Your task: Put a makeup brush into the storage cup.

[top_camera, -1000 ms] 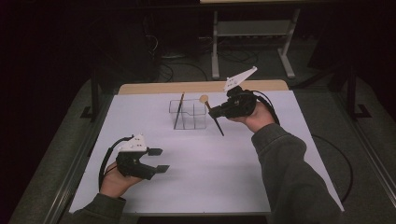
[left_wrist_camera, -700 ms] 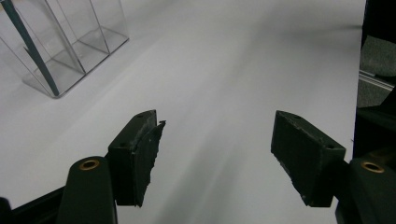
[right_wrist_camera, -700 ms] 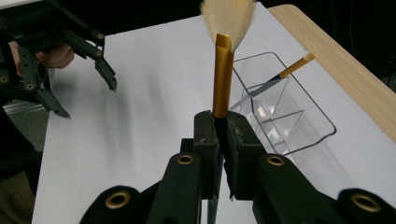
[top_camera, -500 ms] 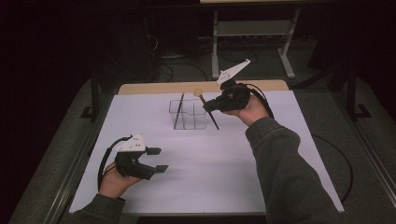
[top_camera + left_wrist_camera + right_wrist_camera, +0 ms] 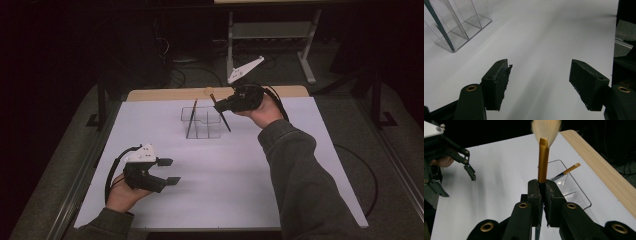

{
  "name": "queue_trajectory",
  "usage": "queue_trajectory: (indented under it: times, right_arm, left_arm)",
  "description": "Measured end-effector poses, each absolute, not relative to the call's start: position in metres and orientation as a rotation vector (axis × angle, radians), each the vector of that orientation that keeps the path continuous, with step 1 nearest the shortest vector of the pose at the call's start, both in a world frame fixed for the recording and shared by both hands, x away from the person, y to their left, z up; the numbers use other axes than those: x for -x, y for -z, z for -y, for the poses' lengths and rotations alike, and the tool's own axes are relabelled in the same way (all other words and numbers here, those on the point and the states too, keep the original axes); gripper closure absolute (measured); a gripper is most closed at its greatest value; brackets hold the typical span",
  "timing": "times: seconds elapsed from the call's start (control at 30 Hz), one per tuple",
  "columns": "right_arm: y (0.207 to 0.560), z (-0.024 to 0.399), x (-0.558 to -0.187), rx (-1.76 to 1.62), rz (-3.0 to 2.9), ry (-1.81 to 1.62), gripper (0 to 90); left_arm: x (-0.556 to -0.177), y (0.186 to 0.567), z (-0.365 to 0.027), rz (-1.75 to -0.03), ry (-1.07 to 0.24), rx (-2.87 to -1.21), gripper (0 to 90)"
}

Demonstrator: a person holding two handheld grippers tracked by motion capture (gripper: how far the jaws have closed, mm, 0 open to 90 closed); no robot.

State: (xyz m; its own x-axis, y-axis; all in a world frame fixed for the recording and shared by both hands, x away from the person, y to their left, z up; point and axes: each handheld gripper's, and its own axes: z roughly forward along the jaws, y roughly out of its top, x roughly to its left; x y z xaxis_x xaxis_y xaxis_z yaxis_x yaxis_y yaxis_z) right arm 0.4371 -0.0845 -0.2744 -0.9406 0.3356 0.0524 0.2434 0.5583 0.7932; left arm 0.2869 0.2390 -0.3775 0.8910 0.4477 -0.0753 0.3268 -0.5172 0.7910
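The place looks like a lab or recording room set up for handling trials. A table (image 5: 300,165) covered with a plain white sheet stands on grey carpet in a darkened room, with loose cables (image 5: 190,67) on the floor behind it and a metal stand (image 5: 270,30).

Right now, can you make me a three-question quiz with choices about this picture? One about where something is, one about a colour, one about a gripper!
1. Where is the clear organizer?
A. far middle of the table
B. on the floor
C. in the left gripper

2. What colour is the held brush's metal collar?
A. red
B. gold
C. green

3. How is the left gripper?
A. shut on a brush
B. shut on paper
C. open, holding nothing

Answers: 1 A, it stands toward the far edge; 2 B, gold shows above the right gripper; 3 C, bare table shows between its pads.
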Motion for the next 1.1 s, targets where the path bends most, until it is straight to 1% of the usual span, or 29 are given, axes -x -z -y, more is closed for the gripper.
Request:
queue_trajectory:
  times: [0.67, 1.1]
  right_arm:
    - [0.263, 0.061, -0.455, -0.502, -2.667, -1.348, 83.0]
    - [0.263, 0.055, -0.47, -0.523, -2.657, -1.339, 82.9]
  left_arm:
    - [-0.287, 0.377, -0.24, -0.556, -0.161, -2.146, 30.6]
    - [-0.287, 0.377, -0.241, -0.556, -0.162, -2.146, 30.6]
